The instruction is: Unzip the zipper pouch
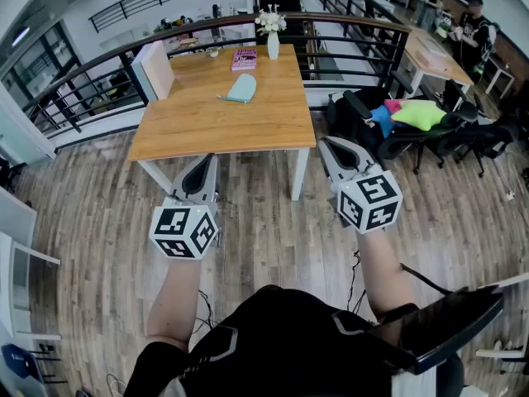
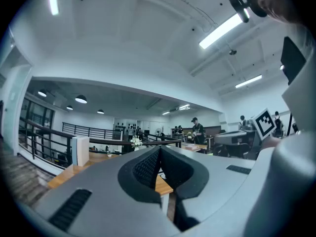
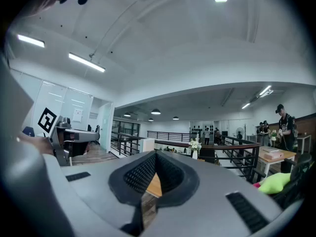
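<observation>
The zipper pouch (image 1: 240, 88), pale teal, lies flat on the far middle of the wooden table (image 1: 198, 126). My left gripper (image 1: 204, 162) hangs over the floor in front of the table's near edge, shut with nothing in it. My right gripper (image 1: 330, 143) is level beside the table's near right corner, also shut and empty. In the left gripper view the closed jaws (image 2: 159, 150) point at the table, and the pouch is hidden behind them. In the right gripper view the jaws (image 3: 155, 155) meet tip to tip, with a strip of tabletop (image 3: 153, 185) showing between the pads.
On the table stand a white vase of flowers (image 1: 273, 38), a pink book (image 1: 244, 59) and a white box (image 1: 154, 69). Black chairs with bright green and pink cloth (image 1: 417, 114) sit to the right. A dark railing (image 1: 347, 31) runs behind the table. People stand at a far desk (image 1: 434, 56).
</observation>
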